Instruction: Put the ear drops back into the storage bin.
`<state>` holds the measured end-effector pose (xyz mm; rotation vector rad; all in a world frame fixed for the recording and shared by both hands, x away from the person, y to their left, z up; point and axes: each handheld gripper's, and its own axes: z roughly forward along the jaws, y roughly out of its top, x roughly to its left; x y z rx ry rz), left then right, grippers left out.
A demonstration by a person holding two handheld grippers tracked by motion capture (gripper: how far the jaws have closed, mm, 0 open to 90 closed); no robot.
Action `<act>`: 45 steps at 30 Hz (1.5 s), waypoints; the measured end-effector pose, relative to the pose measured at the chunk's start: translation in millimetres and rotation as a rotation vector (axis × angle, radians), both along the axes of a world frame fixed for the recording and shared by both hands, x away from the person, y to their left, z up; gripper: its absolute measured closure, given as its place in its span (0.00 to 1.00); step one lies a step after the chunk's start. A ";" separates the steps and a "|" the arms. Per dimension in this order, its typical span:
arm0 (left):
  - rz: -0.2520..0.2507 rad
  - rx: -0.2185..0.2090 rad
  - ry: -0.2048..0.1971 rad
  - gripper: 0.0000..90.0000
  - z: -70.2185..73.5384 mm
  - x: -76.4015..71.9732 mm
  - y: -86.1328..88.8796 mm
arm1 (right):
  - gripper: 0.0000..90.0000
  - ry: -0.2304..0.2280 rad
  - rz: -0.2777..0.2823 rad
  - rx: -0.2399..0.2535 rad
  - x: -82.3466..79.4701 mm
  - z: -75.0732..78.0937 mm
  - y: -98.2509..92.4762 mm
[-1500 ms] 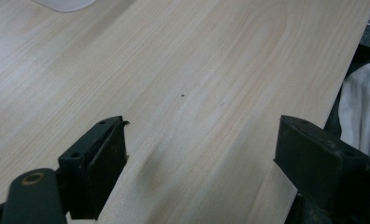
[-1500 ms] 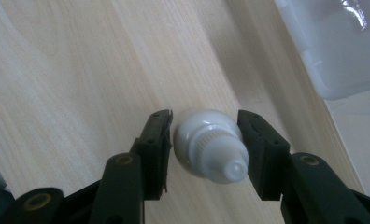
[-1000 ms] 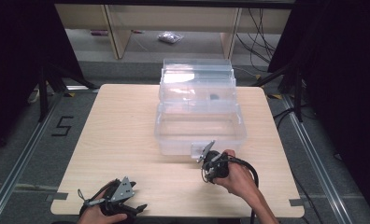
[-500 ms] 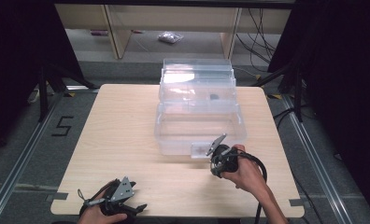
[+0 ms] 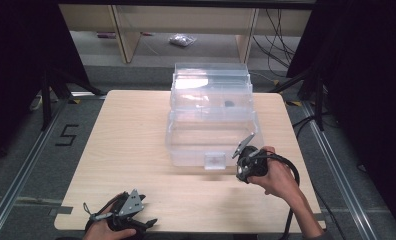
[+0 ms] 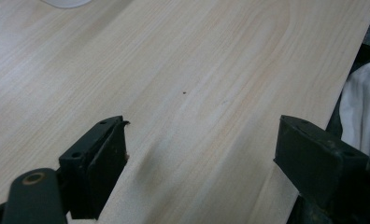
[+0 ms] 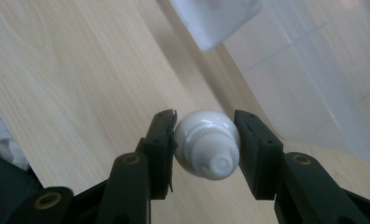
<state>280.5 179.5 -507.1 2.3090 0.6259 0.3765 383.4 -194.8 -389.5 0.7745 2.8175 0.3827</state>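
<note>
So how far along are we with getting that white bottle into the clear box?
Done: the right hand-held gripper is clamped on the white bottle above the table. In hand: it is beside the clear box, whose lid stands open. Left: placing the bottle inside. The left hand-held gripper sits open.

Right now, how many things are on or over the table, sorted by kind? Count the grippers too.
Clear plastic storage box, lid open: 1
White bulb-shaped item clamped in the right gripper: 1
Small dark item inside the box, too small to identify: 1
Handheld grippers: 2, the right one and the left gripper, open over the wooden table
Total: 5
</note>
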 end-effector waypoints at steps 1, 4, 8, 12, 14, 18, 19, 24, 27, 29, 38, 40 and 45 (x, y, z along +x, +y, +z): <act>-0.002 0.001 0.000 0.18 0.1 0.0 0.1 | 0.67 -0.003 -0.014 -0.005 -0.7 2.3 -0.5; -0.001 -0.001 -0.001 0.18 0.1 0.0 0.1 | 0.67 0.000 -0.009 0.006 1.2 11.0 -3.9; -0.002 0.001 0.000 0.18 0.0 0.0 0.1 | 0.67 -0.013 -0.022 0.001 6.4 24.0 -8.2; -0.001 -0.001 0.000 0.18 0.0 -0.1 -0.1 | 0.67 -0.009 -0.028 0.001 10.6 30.4 -10.9; 0.000 0.000 -0.001 0.18 0.2 0.1 0.2 | 0.67 -0.007 -0.029 0.007 13.5 33.7 -13.0; 0.000 0.001 0.001 0.18 -0.1 0.1 0.0 | 0.67 -0.005 -0.046 0.012 18.6 41.7 -16.8; -0.001 0.002 0.002 0.18 0.1 0.0 0.0 | 0.67 -0.013 -0.045 0.010 20.6 44.4 -18.2; 0.002 -0.001 0.000 0.18 0.0 0.0 0.2 | 0.67 -0.031 -0.071 0.001 30.2 55.6 -21.0; 0.001 0.000 0.001 0.18 -0.3 0.0 -0.2 | 0.67 -0.042 -0.071 -0.007 39.1 60.4 -21.9; 0.000 0.000 0.001 0.18 -0.1 0.0 0.1 | 0.67 -0.045 -0.088 -0.009 45.1 62.8 -22.4; -0.001 0.000 0.000 0.18 -0.1 0.0 0.1 | 0.67 -0.001 -0.148 -0.019 75.8 55.6 -22.3; 0.001 0.000 0.001 0.18 -0.1 0.0 0.1 | 0.67 0.004 -0.152 -0.021 81.7 51.9 -22.3; 0.000 0.000 0.002 0.18 -0.4 0.0 0.0 | 0.67 0.036 -0.185 -0.039 97.3 39.4 -22.3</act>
